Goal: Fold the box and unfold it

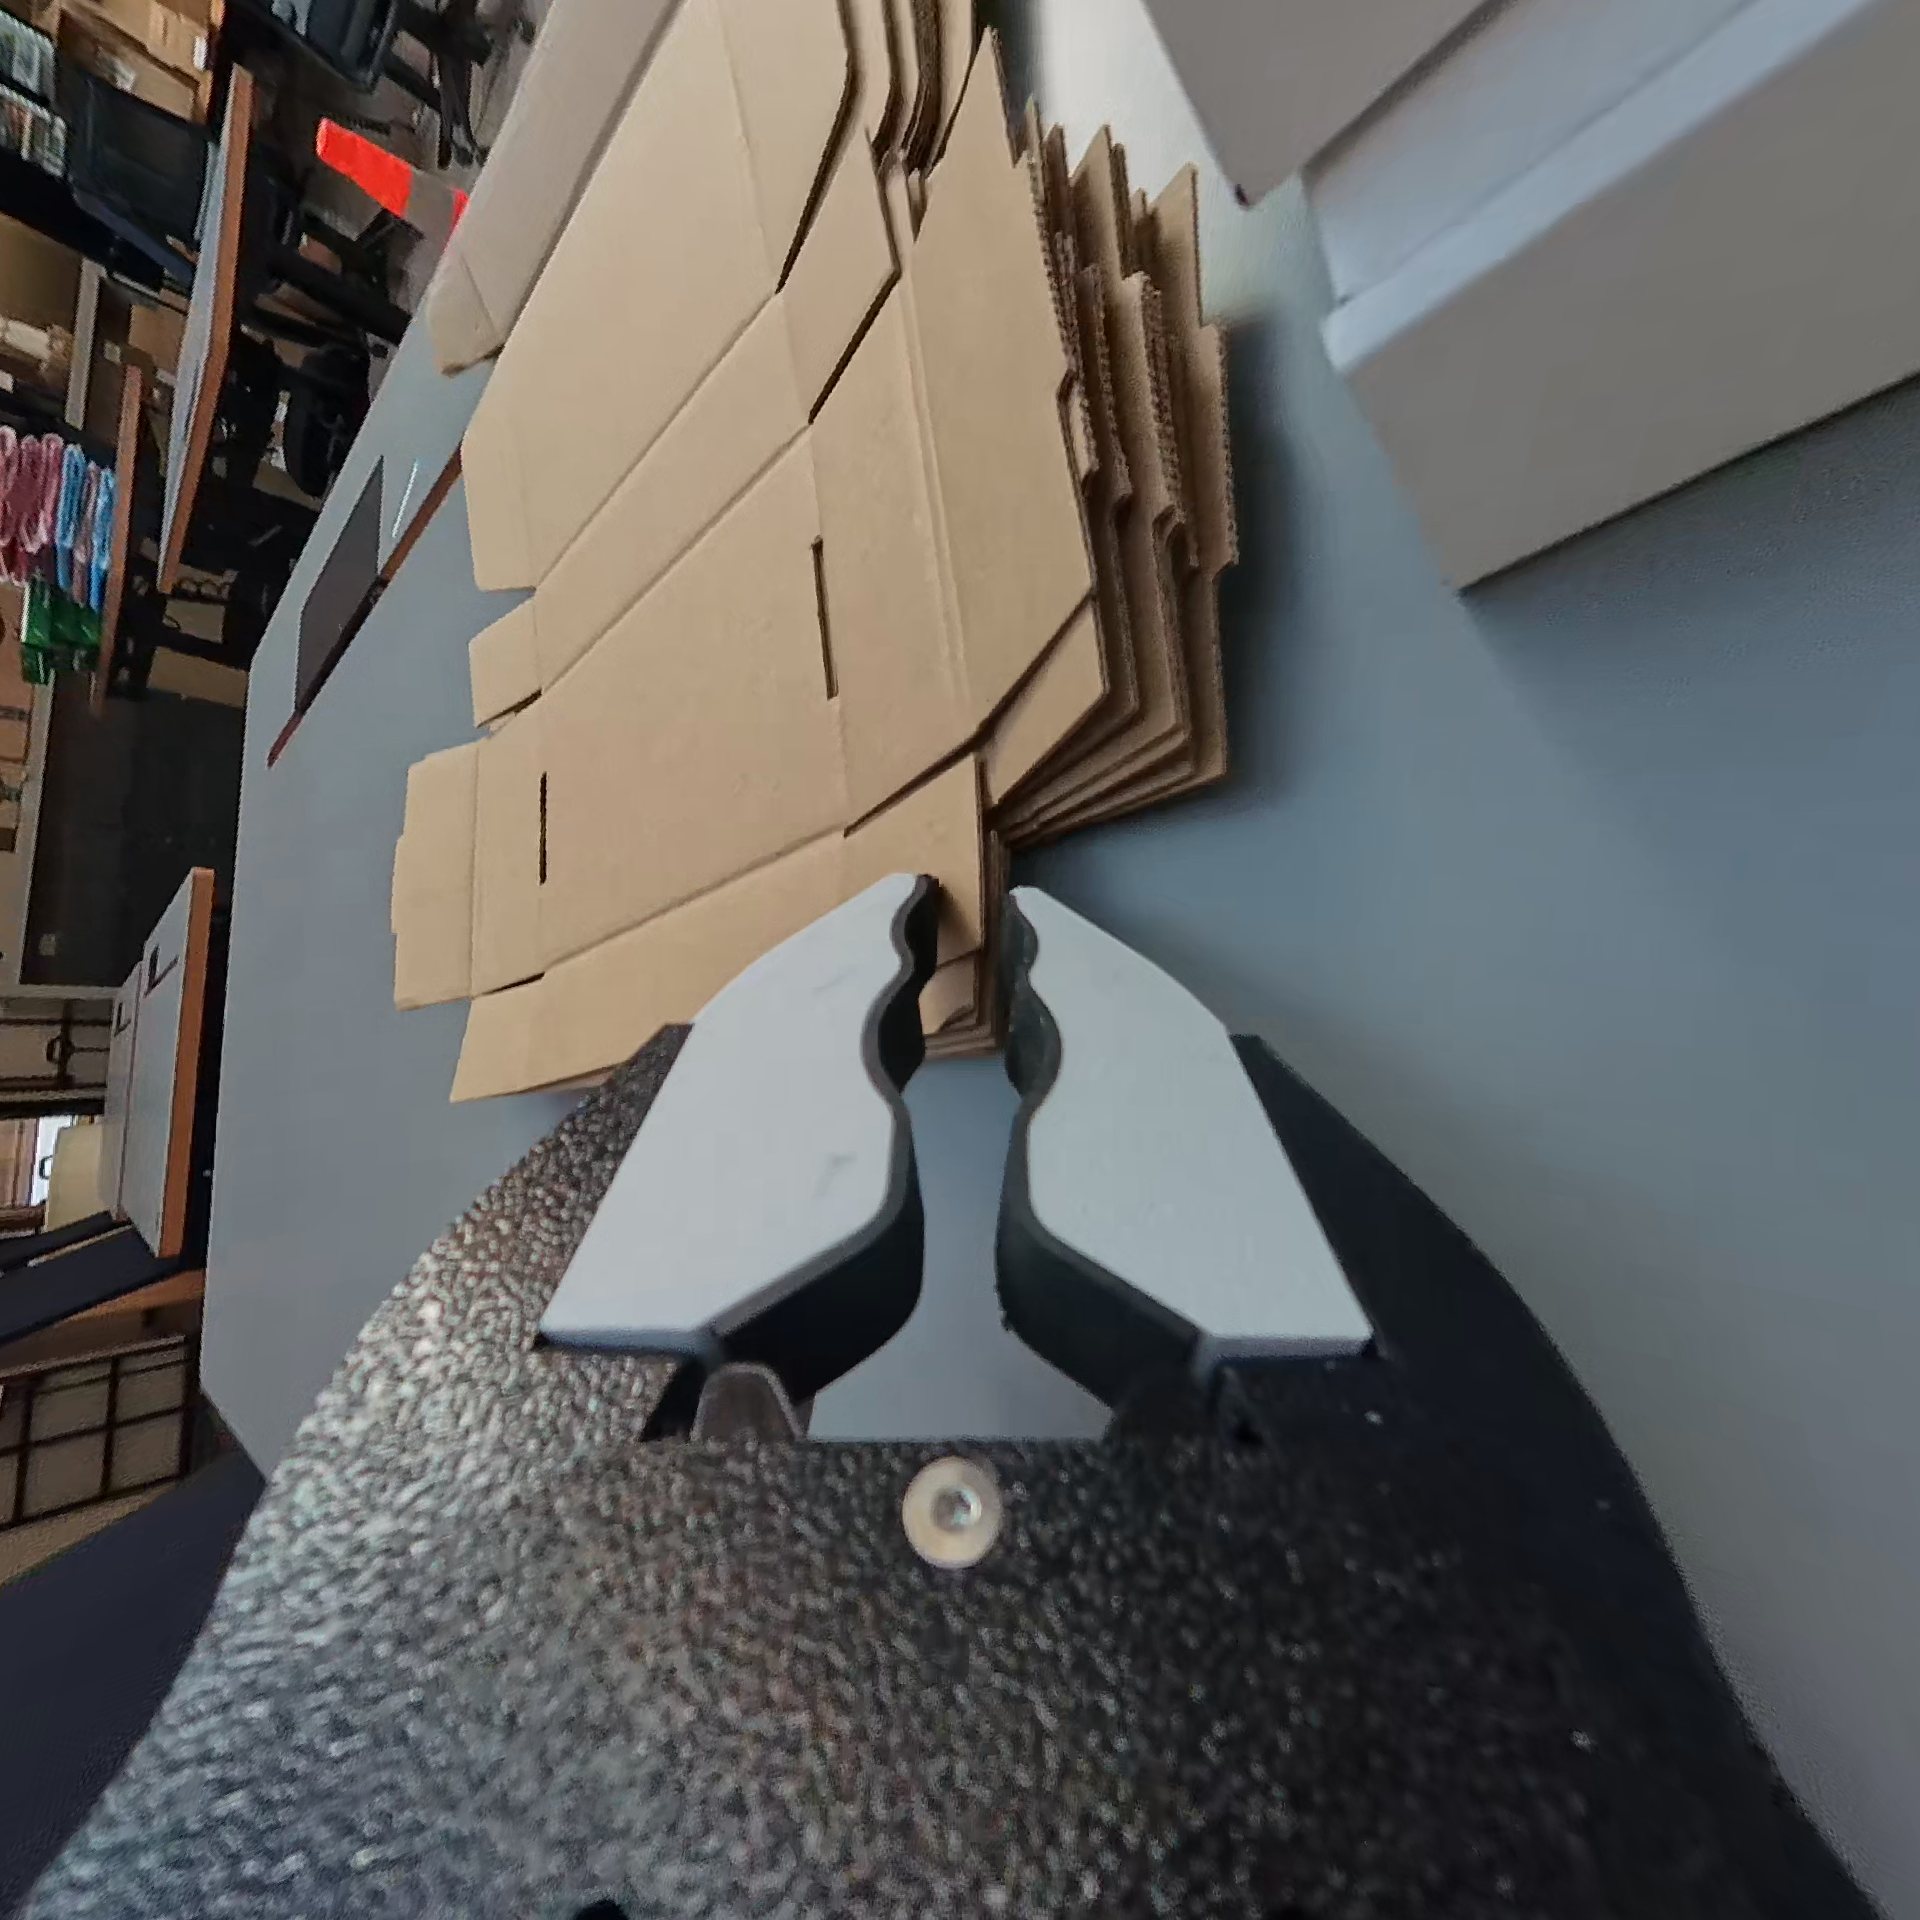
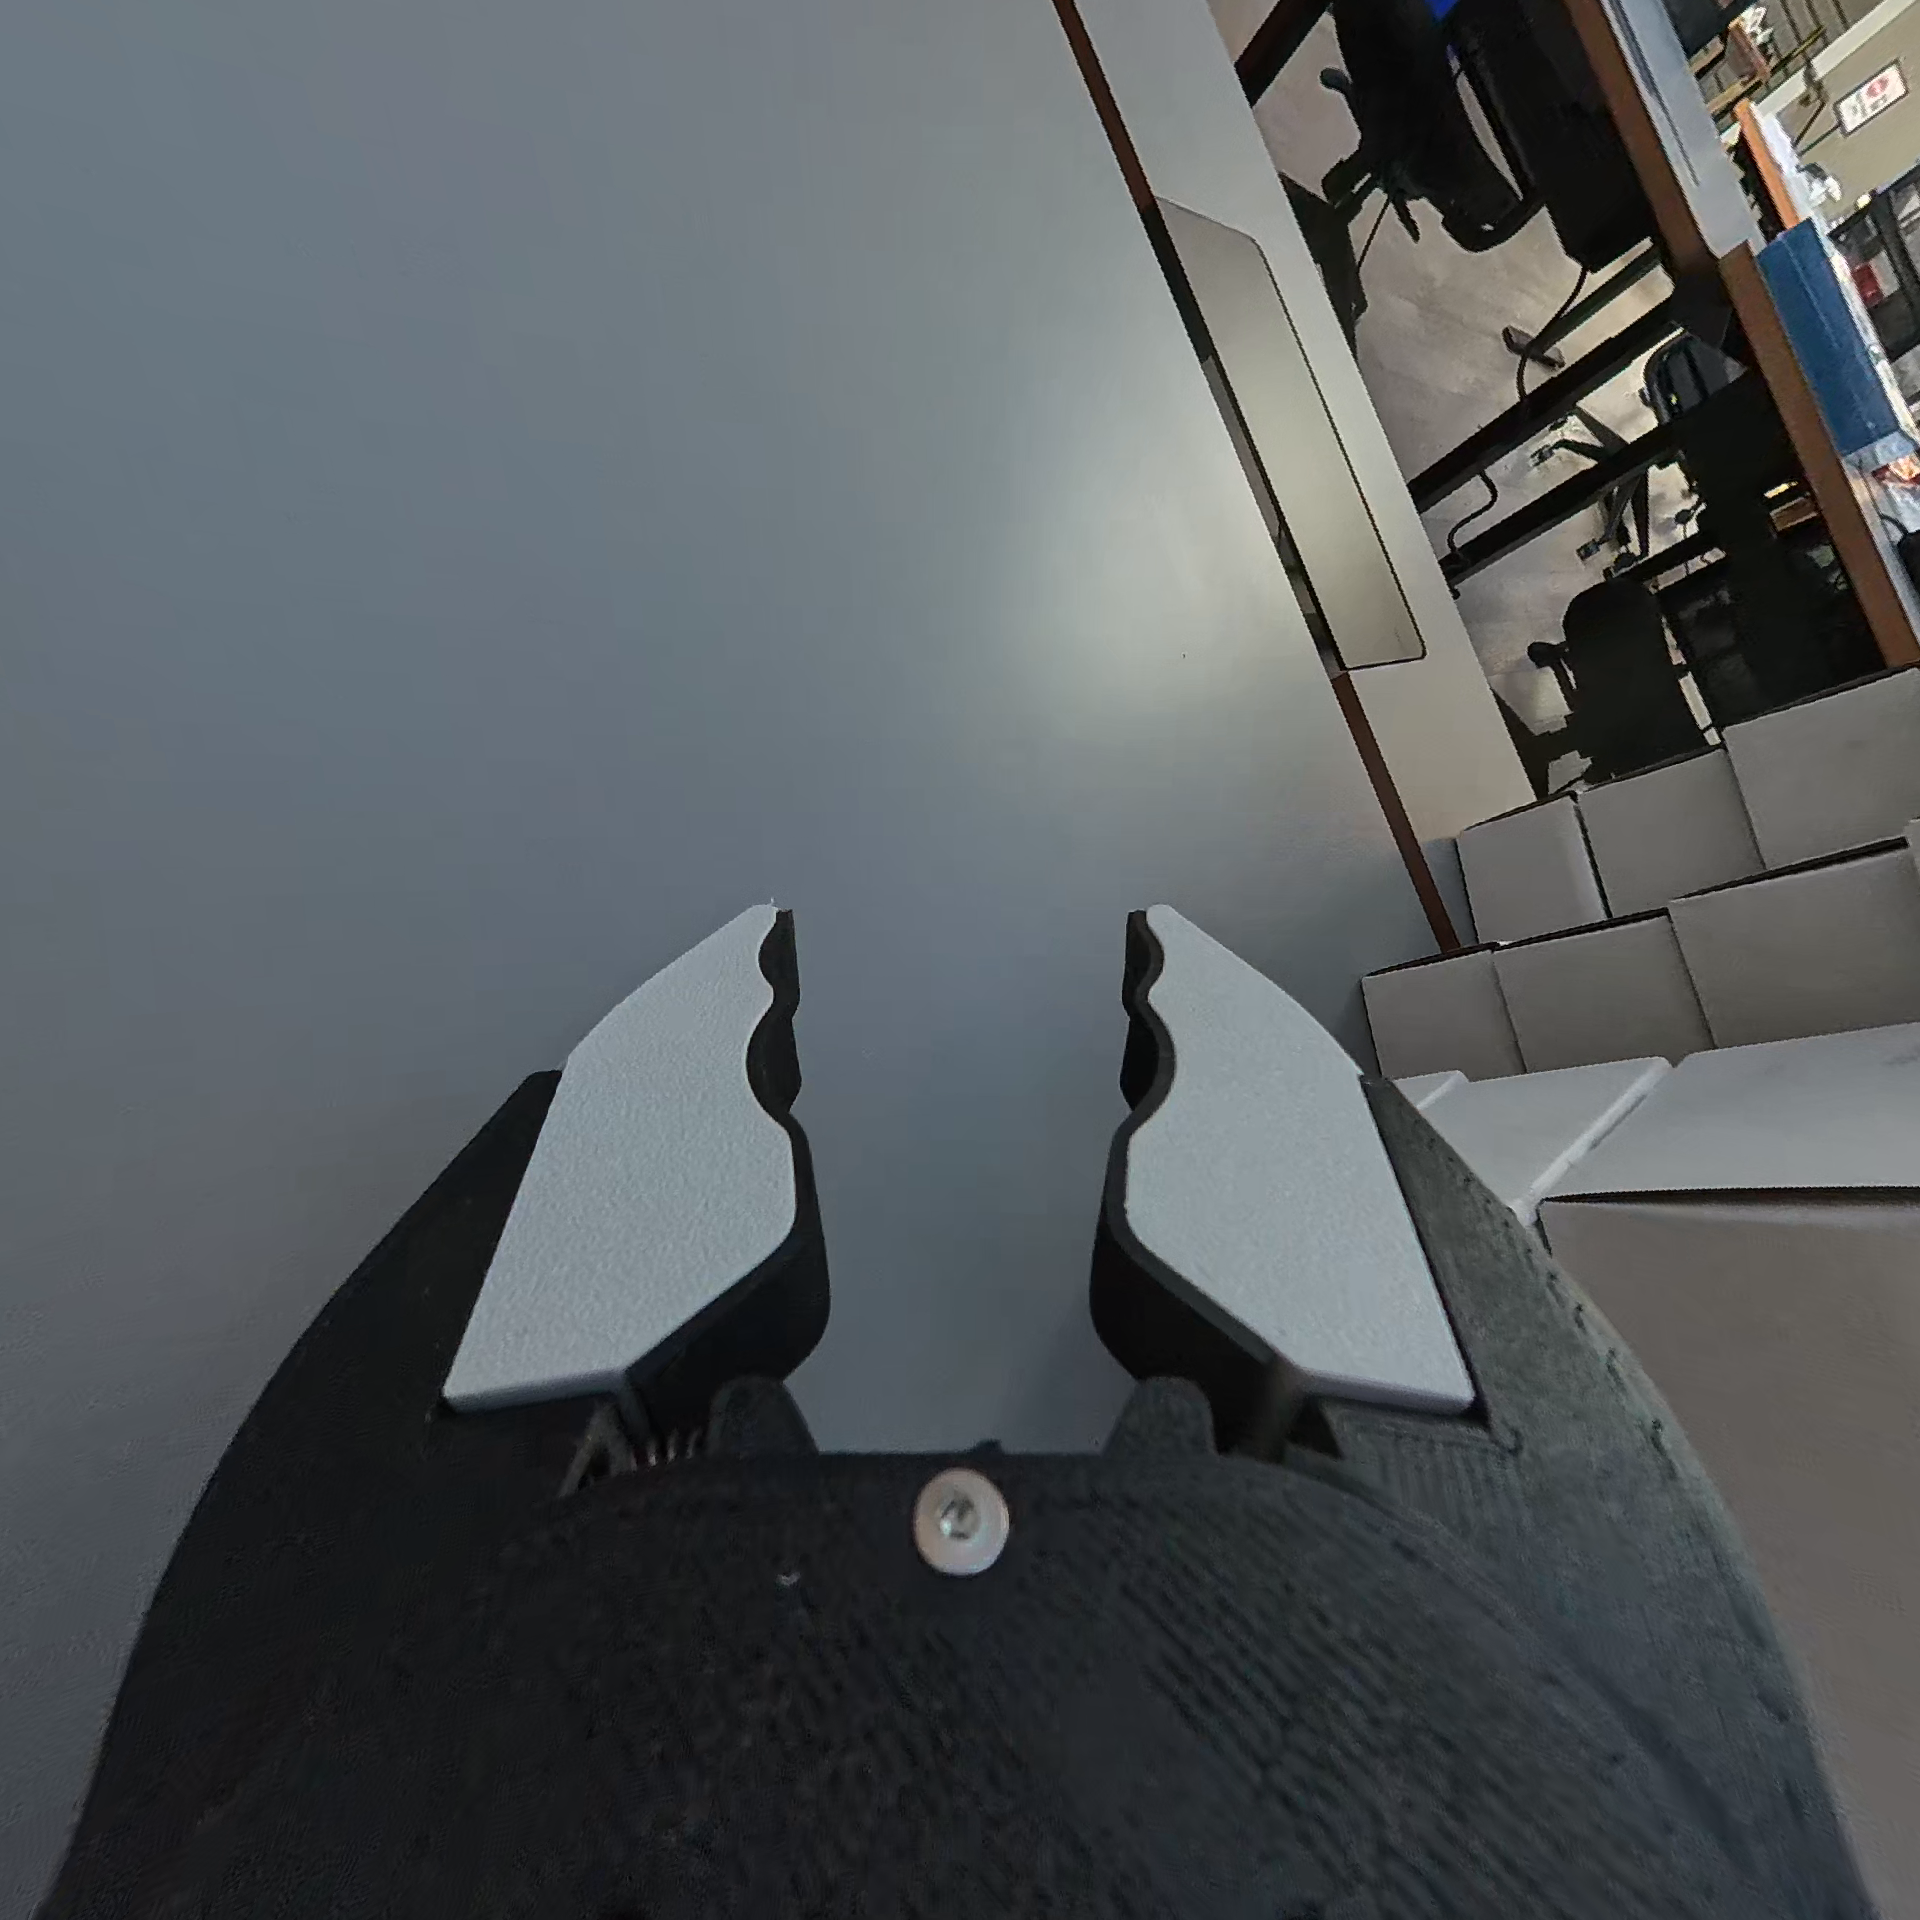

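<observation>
- Left tongs [image 1: 968, 902]: fingers close together with a narrow gap, the near corner of the flat box stack [image 1: 790, 582] lying in that gap; whether they actually pinch the cardboard cannot be told.
- Stack of flat brown cardboard boxes lies on the grey surface [image 1: 1558, 935], running straight ahead of the left tongs and off to their left.
- Top sheet shows creases, flaps and slots; the corrugated edges of the lower sheets fan out on the right side of the stack.
- White folded boxes [image 1: 1621, 312] sit ahead and to the right of the left tongs, apart from the stack.
- Right tongs [image 2: 961, 920]: fingers wide apart, nothing between them, over bare grey surface [image 2: 520, 520].
- White boxes [image 2: 1662, 935] stacked just right of the right tongs.
- Shelving [image 1: 94, 312] is beyond the far edge of the surface.
</observation>
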{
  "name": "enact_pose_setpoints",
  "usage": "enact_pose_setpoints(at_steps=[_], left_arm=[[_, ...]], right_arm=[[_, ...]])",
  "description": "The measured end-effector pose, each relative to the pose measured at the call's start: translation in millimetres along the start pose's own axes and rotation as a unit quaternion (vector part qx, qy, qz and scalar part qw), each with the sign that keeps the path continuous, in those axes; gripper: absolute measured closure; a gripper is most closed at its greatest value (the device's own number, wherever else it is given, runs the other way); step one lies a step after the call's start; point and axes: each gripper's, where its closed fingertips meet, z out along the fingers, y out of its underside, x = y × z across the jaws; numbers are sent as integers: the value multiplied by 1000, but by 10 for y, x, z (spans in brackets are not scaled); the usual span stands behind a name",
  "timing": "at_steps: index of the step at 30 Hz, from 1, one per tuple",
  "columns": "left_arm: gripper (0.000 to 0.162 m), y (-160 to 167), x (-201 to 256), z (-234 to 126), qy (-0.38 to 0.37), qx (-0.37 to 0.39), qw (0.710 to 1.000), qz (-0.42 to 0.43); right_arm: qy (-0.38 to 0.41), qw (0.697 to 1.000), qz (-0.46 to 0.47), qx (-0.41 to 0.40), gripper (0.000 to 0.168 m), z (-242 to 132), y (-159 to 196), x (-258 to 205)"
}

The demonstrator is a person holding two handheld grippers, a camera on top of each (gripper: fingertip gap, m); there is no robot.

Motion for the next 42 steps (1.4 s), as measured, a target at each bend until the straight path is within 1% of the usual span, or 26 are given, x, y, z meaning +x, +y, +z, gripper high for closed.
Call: enact_pose_setpoints(at_steps=[3,5,8,10,11,12,14,15,17,19,21,22,24,25,26,28,29,31,32,33,36,38,40,42], left_arm=[[152,307,110,-367,-7,-85,996,-14],[152,436,294,-685,8,-127,991,-51],[152,395,714,-1146,60,-132,985,-90],[152,355,952,-1385,87,-130,985,-67],[151,380,1012,-1469,90,-142,984,-54],[151,416,1042,-1529,91,-153,983,-42],[135,411,1063,-1609,92,-143,985,-34],[127,335,1075,-1653,94,-121,987,-45],[111,102,1105,-1755,85,-49,993,-60],[96,-73,1190,-1786,71,13,997,-30],[92,-123,1182,-1671,22,29,999,6],[92,-105,1150,-1599,-3,20,1000,20],[91,-42,1110,-1484,-26,-6,999,40],[93,-21,1117,-1446,-23,-13,999,39],[98,-5,1104,-1417,-28,-15,999,36],[101,22,1053,-1379,-49,-13,998,42],[106,30,1053,-1363,-54,-13,997,46],[119,52,1042,-1308,-76,-17,995,69],[129,75,1033,-1268,-93,-20,992,84],[143,112,1011,-1230,-114,-29,988,98],[149,137,872,-1228,-183,-22,976,118],[150,141,728,-1357,-230,-20,966,113],[149,99,535,-1617,-280,-10,954,102],[149,10,393,-1927,-302,9,950,80]], right_arm=[[-5,1000,-4,9,108,-11,-3,-30],[-10,1000,-4,14,108,0,-3,-46],[-18,999,-7,30,108,36,-67,-86],[-23,999,-17,37,108,49,-126,-121],[-24,999,-23,41,108,51,-158,-137],[-26,998,-28,44,108,46,-191,-155],[-30,997,-36,53,108,19,-250,-184],[-29,997,-37,57,108,-2,-266,-189],[-28,997,-39,60,108,-47,-277,-196],[-21,997,-38,66,108,-98,-275,-186],[-21,997,-32,73,108,-132,-269,-188],[-21,997,-30,75,108,-145,-262,-186],[-21,996,-30,76,108,-179,-252,-190],[-18,997,-30,75,108,-201,-248,-184],[-17,997,-31,75,108,-226,-243,-180],[-12,997,-28,77,108,-275,-233,-164],[-9,996,-25,80,108,-295,-230,-153],[-10,996,-14,88,108,-316,-230,-150],[-10,996,-8,93,108,-315,-234,-149],[-10,995,-5,96,108,-310,-237,-152],[-14,995,-5,98,108,-268,-239,-175],[-17,995,-7,97,108,-251,-243,-192],[-17,995,-8,98,108,-261,-251,-194],[-16,995,-6,102,108,-283,-254,-187]])
